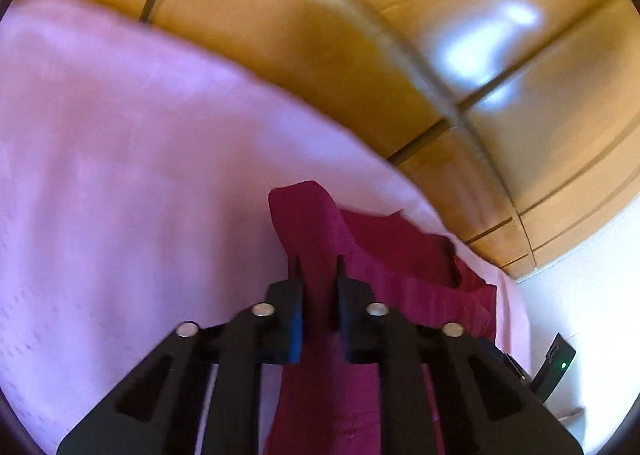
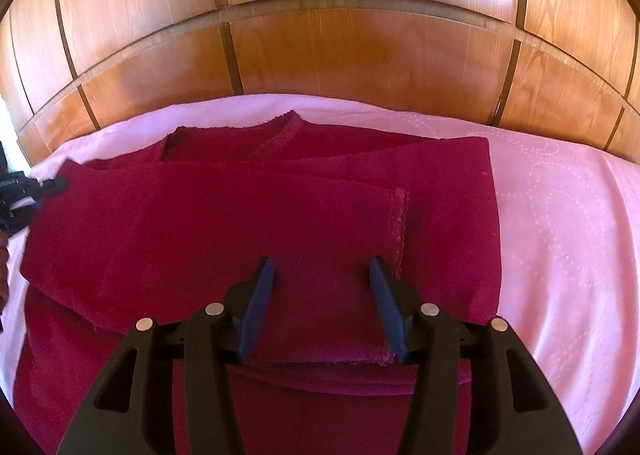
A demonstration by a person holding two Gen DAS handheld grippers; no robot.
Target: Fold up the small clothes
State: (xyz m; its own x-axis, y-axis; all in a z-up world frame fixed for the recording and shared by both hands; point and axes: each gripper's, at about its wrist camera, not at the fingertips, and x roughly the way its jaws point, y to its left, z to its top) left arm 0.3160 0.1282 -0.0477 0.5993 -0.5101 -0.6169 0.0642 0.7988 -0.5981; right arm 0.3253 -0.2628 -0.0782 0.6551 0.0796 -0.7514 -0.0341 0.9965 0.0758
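Note:
A dark red garment (image 2: 240, 223) lies spread on the pink bed sheet (image 2: 560, 215), with a sleeve folded across its body. My right gripper (image 2: 322, 267) hovers over the garment's near part, jaws open, nothing pinched. In the left wrist view my left gripper (image 1: 318, 267) has its jaws drawn close on a raised fold of the red garment (image 1: 380, 255). The cloth stands up past the fingertips. The right wrist view shows the left gripper (image 2: 56, 183) at the garment's far left corner, which is lifted off the sheet.
A glossy wooden headboard (image 2: 320, 55) runs along the far side of the bed. The pink sheet (image 1: 120, 135) stretches wide to the left. A white wall (image 1: 580, 295) and a small black device with a green light (image 1: 558, 365) sit at the right of the left wrist view.

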